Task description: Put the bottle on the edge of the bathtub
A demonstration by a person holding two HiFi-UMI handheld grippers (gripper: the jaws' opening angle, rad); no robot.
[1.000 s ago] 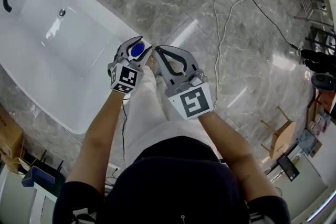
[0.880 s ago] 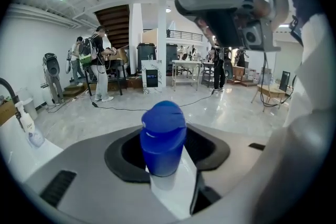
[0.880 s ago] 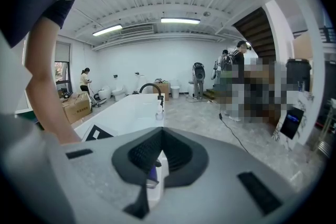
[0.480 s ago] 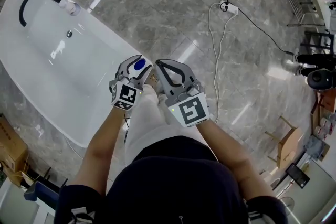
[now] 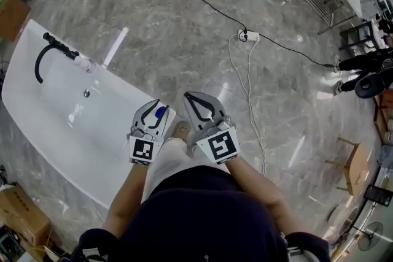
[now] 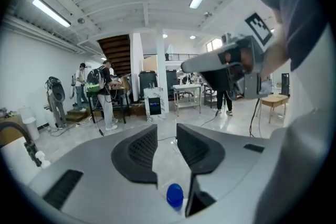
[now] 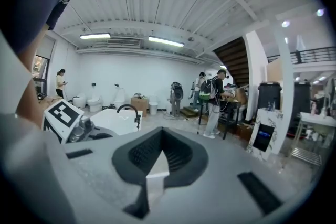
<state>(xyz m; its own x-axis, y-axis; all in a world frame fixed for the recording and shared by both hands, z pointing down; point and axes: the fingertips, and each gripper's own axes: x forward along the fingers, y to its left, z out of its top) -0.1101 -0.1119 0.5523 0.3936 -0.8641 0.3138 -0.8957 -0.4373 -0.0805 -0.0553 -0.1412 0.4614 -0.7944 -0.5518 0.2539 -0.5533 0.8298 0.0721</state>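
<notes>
The bottle, white with a blue cap, sits deep between the jaws of the left tongs, back near their roots and not out at the tips. In the left gripper view the cap shows low in the gap, with the right jaw's inner edge against it. The left tongs have just been closing, with the bottle between them. Their ribbed black pads stand a little apart at the front while the bottle is carried further back. The bottle is in the air in front of the person and has not been set down on the tub.

Seen from the head view, it hangs over the near right corner of the white bathtub, close to where the rim meets the grey marble floor. The tub runs away to the left, with a black curved faucet at its far end.

Just to the right, the right tongs are closed on nothing. In the right gripper view their tips meet, leaving only a small triangular gap behind them. That view also takes in the bathtub and its faucet at the left.

Both arms are bare and held close together above the person's light trousers. Further out, a white cable and power strip lie on the floor, and a cardboard box stands beyond the tub's far end. People stand at workbenches in the background of both gripper views.
</notes>
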